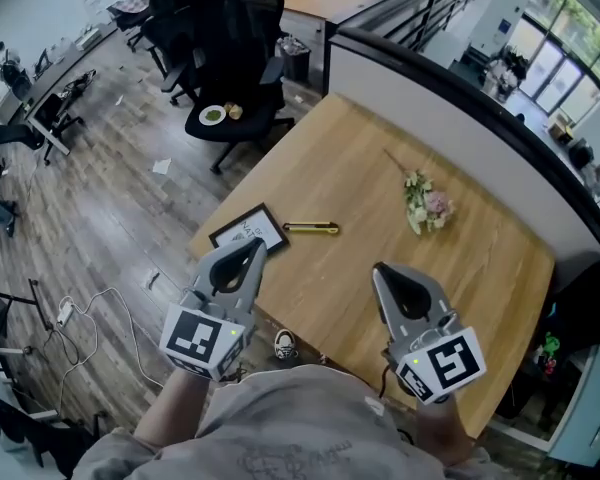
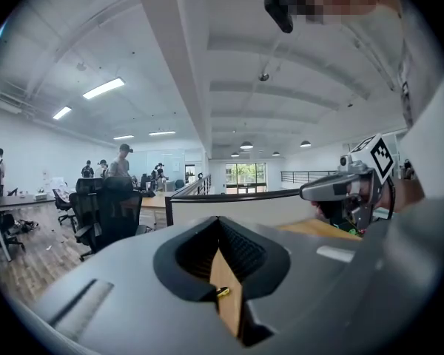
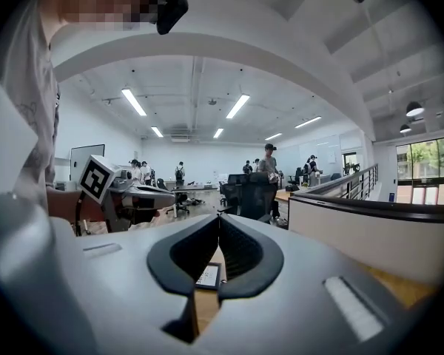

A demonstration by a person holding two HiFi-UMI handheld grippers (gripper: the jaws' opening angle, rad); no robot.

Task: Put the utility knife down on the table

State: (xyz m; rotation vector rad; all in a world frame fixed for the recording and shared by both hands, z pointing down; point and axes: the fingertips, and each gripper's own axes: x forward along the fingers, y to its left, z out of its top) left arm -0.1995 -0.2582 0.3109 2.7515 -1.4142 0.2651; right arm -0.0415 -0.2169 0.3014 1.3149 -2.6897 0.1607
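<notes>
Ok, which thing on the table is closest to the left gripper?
The black-framed picture at the table edge, by the left gripper; utility knife and flowers lie farther right.

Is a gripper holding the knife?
No, the knife lies by itself on the table, next to the frame.

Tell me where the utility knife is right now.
In the head view the utility knife lies flat on the wooden table, left of centre, just right of the picture frame and a little ahead of the left tool.
</notes>
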